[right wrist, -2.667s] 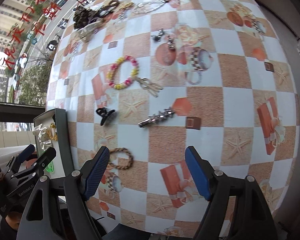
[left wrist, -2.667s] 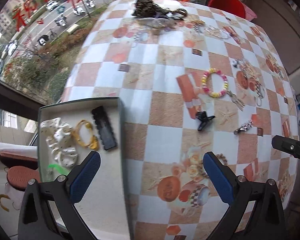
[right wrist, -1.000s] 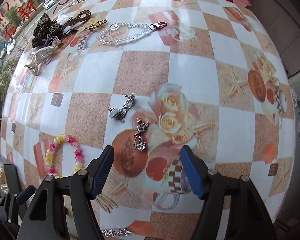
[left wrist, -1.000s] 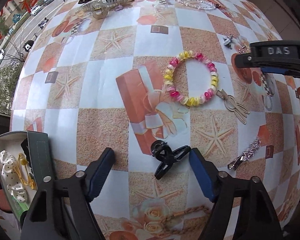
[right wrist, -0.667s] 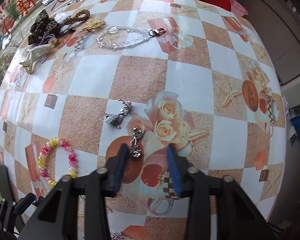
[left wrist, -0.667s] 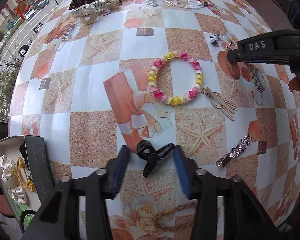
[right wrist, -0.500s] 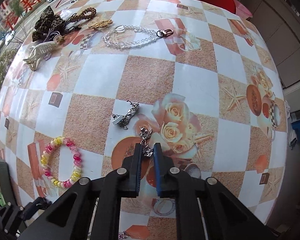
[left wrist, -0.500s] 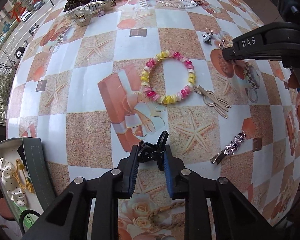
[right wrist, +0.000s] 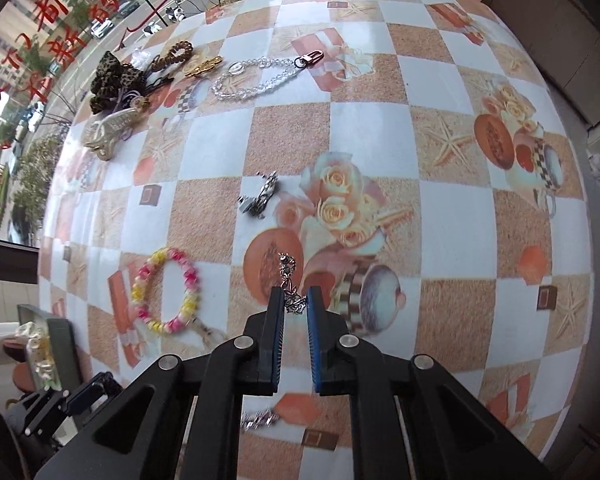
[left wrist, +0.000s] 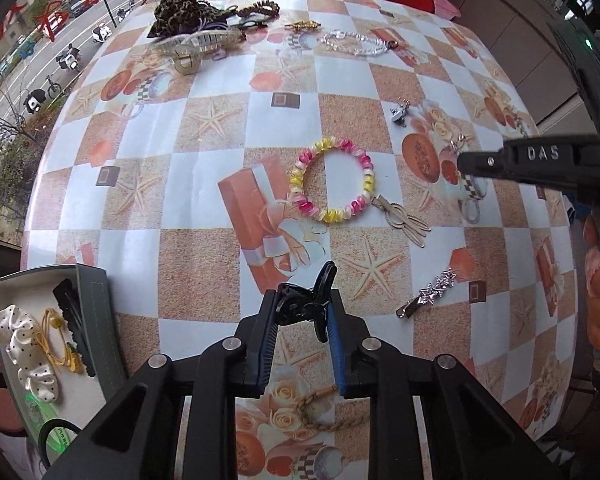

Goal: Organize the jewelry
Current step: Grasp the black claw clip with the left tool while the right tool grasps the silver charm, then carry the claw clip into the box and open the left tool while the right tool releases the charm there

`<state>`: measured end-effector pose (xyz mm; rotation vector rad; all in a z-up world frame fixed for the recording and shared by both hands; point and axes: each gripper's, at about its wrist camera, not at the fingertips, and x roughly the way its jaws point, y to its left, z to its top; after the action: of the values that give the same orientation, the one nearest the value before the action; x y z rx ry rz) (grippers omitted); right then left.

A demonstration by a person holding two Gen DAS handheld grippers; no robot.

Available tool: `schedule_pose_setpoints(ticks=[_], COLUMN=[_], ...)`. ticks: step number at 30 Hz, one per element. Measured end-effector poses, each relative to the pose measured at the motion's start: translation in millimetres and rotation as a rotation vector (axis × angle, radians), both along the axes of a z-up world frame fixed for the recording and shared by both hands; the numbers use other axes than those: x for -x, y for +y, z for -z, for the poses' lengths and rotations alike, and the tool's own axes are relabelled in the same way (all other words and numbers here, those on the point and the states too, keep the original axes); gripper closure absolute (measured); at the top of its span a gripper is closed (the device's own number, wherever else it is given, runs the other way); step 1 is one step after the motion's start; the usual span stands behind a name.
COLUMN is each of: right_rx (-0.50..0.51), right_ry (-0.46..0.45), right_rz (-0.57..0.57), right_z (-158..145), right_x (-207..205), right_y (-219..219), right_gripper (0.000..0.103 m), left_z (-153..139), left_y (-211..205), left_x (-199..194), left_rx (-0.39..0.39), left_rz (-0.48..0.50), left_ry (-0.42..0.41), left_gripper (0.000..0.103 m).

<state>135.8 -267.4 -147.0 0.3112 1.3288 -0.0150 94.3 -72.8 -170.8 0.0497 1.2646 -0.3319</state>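
Observation:
My left gripper (left wrist: 300,310) is shut on a small black claw clip (left wrist: 306,302), held just above the checkered tablecloth. In the right wrist view my right gripper (right wrist: 294,306) is shut on a small silver earring (right wrist: 290,280) that dangles from its tips over the table. The right gripper's black arm (left wrist: 540,160) also shows at the right of the left wrist view. A grey jewelry box (left wrist: 96,308) at the table's left edge holds a white dotted scrunchie (left wrist: 24,348), a yellow hair tie and a black clip.
On the cloth lie a pink-yellow bead bracelet (left wrist: 332,180), a gold hairpin (left wrist: 402,220), a silver star clip (left wrist: 428,294), a second silver earring (right wrist: 260,198), a braided tie (left wrist: 328,408), a crystal chain (right wrist: 264,76) and a hair-accessory pile (left wrist: 192,32) at the far edge.
Both grippers closed: the left on the black claw clip, the right on the silver earring. Both then rose a little from the table with their items.

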Motion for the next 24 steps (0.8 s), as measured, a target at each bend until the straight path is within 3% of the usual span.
schedule_pose_setpoints(ticks=[7,24], right_rx=[-0.052,-0.093], right_ry=[0.018,0.046], right_rz=[0.015,0.010], right_z=[-8,-33], right_x=[34,86], right_y=[4,27], right_gripper=[0.091,0.091], left_z=[-21,-50], left_y=[35,66], left_x=[17,62], left_rx=[0.021,0.022], left_rz=[-0.007,-0.025], left_ry=[-0.008,-0.004], left_gripper=[0.075,0.075])
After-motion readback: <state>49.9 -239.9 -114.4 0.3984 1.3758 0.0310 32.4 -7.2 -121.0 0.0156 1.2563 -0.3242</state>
